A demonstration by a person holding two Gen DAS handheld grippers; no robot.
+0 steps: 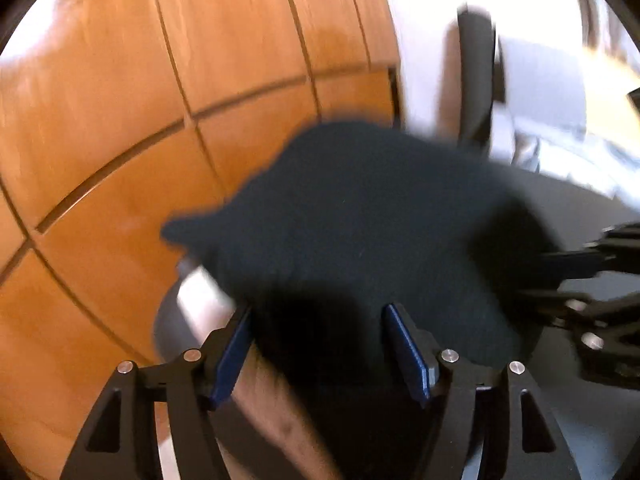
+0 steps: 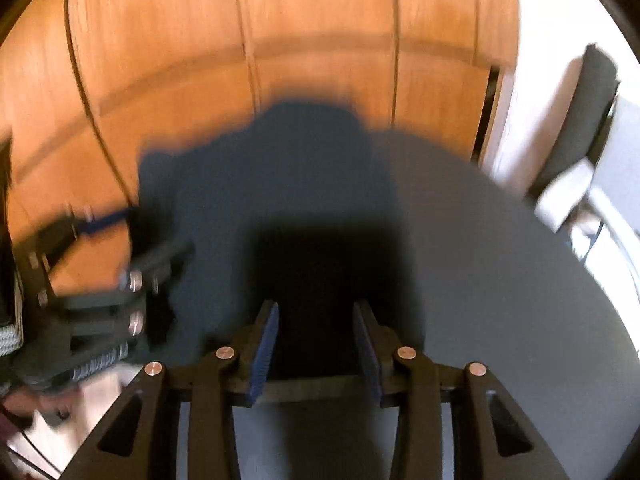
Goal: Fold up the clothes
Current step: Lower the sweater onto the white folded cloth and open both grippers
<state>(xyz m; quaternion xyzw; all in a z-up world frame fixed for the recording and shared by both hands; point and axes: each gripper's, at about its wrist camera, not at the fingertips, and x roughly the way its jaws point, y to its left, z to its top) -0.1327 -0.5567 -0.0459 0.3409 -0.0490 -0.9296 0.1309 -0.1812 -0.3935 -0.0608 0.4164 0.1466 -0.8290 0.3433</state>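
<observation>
The left gripper [image 1: 318, 344] has its blue-padded jaws apart, nothing clamped, above a dark navy garment [image 1: 360, 216] heaped on a round grey table [image 2: 500, 280]. The right gripper [image 2: 316, 340] is likewise spread and empty over the same blurred cloth. Behind the table stand orange wooden cabinet doors [image 1: 160, 80]; to the right, a dark chair back [image 1: 476, 76] against a white wall.

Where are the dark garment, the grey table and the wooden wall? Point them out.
dark garment [image 1: 360, 208], left wrist view, middle of the cloth.
grey table [image 2: 500, 280], right wrist view, bare top.
wooden wall [image 1: 120, 100], left wrist view, a panel.
</observation>
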